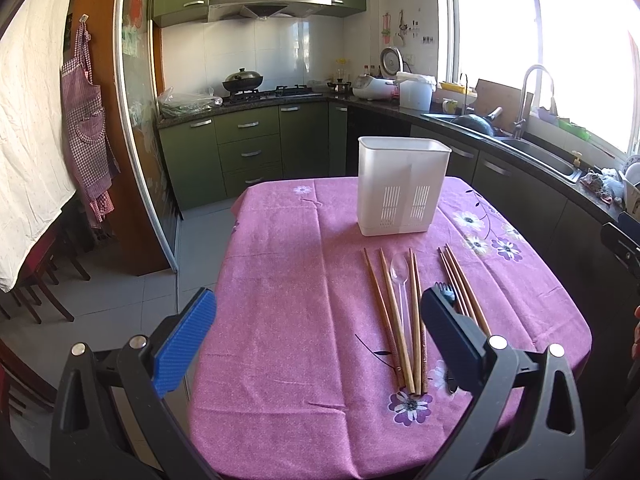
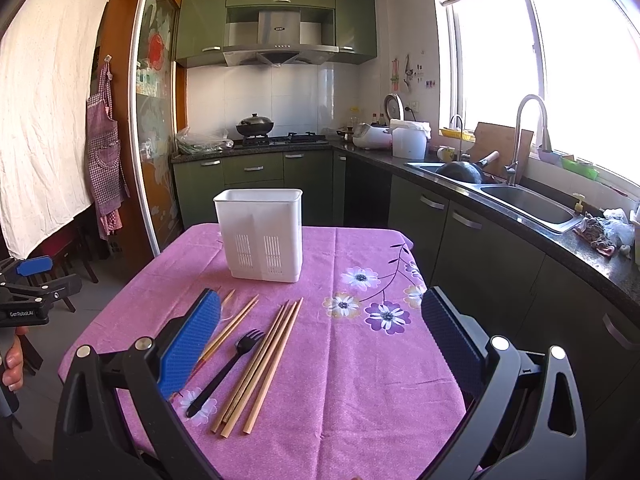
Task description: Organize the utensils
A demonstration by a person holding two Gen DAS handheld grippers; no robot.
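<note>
While both my grippers, left (image 1: pixel 318 336) and right (image 2: pixel 320 336), hung spread wide and empty, chopsticks (image 2: pixel 260 364), black fork (image 2: pixel 228 372), clear spoon (image 1: pixel 400 276) lay bunched before white caddy (image 2: pixel 262 236). Risk: grabbing neighbours; tipping caddy.

Your table (image 2: pixel 360 400) is wearing a pinkish-purple speckled cloth with white and purple flowers on dark stems toward its right edge and near corner; the utensil holder (image 2: pixel 260 236) at the far edge is plain white with slotted vent panels low on its front; your chopsticks (image 1: pixel 394 320) are light wood-brown, a couple with darker patterned ends; the spoon (image 1: pixel 400 276) is clear; the fork (image 2: pixel 232 364) is black; both your grippers are black with textured blue pads (image 1: pixel 188 334); cabinets (image 2: pixel 256 176) are olive green; that apron (image 1: pixel 86 128) is pink-and-white gingham.
</note>
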